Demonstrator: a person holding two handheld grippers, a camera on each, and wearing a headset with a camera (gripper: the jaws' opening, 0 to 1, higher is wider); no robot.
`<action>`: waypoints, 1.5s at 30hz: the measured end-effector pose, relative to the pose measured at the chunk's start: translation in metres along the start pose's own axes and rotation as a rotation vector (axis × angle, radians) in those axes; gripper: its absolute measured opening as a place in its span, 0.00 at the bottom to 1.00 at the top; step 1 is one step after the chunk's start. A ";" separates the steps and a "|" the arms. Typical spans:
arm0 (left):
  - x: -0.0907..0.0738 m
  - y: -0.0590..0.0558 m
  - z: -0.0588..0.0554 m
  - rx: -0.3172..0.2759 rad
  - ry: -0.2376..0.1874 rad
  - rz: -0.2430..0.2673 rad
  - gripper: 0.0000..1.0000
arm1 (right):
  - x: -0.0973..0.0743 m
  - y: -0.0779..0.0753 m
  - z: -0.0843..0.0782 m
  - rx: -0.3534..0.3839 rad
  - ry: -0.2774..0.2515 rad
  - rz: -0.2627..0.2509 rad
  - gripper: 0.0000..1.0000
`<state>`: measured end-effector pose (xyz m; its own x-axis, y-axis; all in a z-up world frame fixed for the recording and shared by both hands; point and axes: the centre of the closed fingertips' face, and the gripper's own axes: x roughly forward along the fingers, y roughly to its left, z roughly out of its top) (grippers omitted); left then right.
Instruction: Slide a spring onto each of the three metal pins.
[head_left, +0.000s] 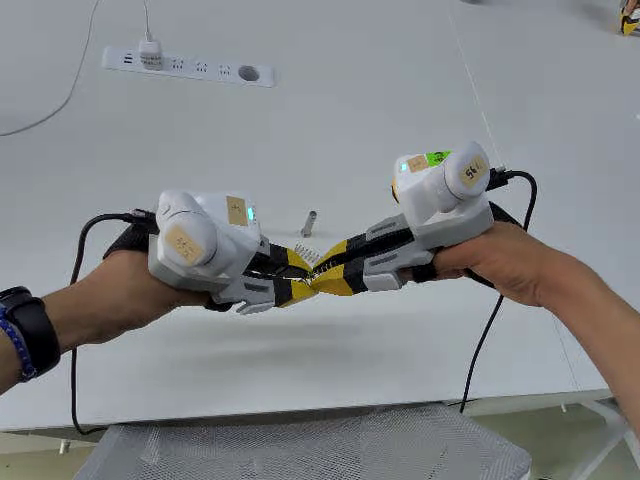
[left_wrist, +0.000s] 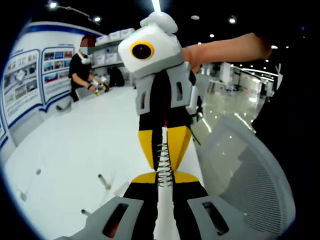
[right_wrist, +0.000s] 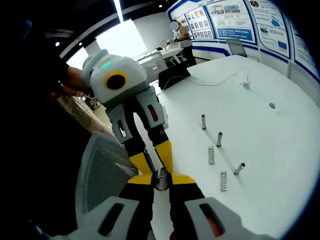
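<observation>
A small steel spring (left_wrist: 163, 164) hangs in the air between my two grippers, which meet tip to tip above the white table. My left gripper (left_wrist: 164, 181) is shut on the spring's near end, and my right gripper (right_wrist: 160, 180) is shut on the far end, where I see the spring (right_wrist: 160, 178) end-on. From the head, the left gripper (head_left: 303, 286) comes in from the left and the right gripper (head_left: 328, 274) from the right. Three metal pins (right_wrist: 203, 121) (right_wrist: 219, 139) (right_wrist: 239, 168) are on the table, bare. One pin (head_left: 309, 222) shows just beyond the jaws.
Two loose springs (right_wrist: 211, 154) (right_wrist: 223, 180) lie among the pins. A white power strip (head_left: 188, 65) sits at the far left of the table (head_left: 400, 90). A mesh chair back (head_left: 310, 450) is below the near edge. A person stands at a far bench (left_wrist: 80, 70).
</observation>
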<state>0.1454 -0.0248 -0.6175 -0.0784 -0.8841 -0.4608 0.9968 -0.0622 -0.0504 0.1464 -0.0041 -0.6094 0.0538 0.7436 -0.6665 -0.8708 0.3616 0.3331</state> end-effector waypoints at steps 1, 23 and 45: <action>0.000 0.000 0.001 0.001 0.000 -0.003 0.09 | 0.000 0.001 0.000 -0.011 0.006 0.003 0.13; -0.001 0.000 0.003 0.010 -0.035 -0.017 0.10 | 0.001 0.003 0.001 -0.165 0.121 0.027 0.12; 0.001 0.023 -0.016 -0.036 -0.023 0.059 0.11 | 0.011 -0.026 -0.002 -0.157 0.144 -0.015 0.12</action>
<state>0.1683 -0.0197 -0.6334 -0.0183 -0.8961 -0.4435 0.9984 0.0070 -0.0554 0.1686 -0.0065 -0.6267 0.0068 0.6463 -0.7631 -0.9363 0.2720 0.2220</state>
